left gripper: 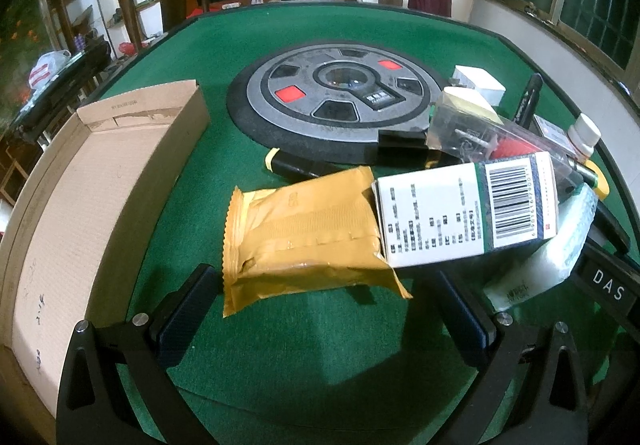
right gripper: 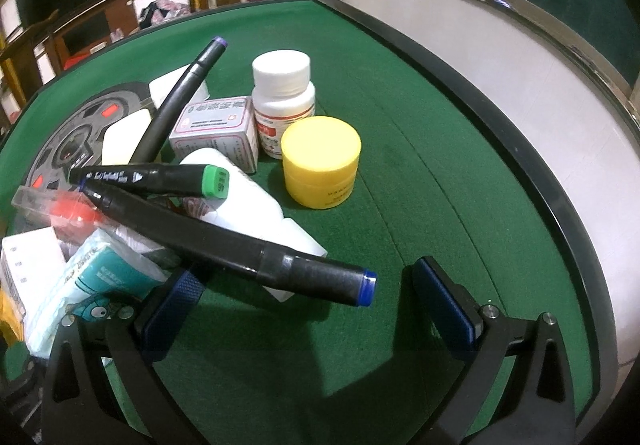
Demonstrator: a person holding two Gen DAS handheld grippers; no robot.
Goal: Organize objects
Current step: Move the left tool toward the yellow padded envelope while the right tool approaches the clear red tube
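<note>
Left gripper (left gripper: 324, 309) jaws spread wide, empty, above green felt table (left gripper: 280, 357). Just ahead lies a yellow padded pouch (left gripper: 304, 237), long axis left-right, its right end hidden under a barcoded white carton (left gripper: 468, 209). Right gripper (right gripper: 316, 301) likewise agape; the blue-capped marker (right gripper: 248, 245) points toward it. A neighbouring gripper reads "DAS".

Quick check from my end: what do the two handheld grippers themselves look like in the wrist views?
Both look alike. The left gripper has black angular finger arms with triangular cut-outs, round silver bolts at the joints, and dark blue textured pads. The right gripper has the same build. No cables, hands or sleeves show; a black bar lettered DAS crosses the left view's right edge.
</note>
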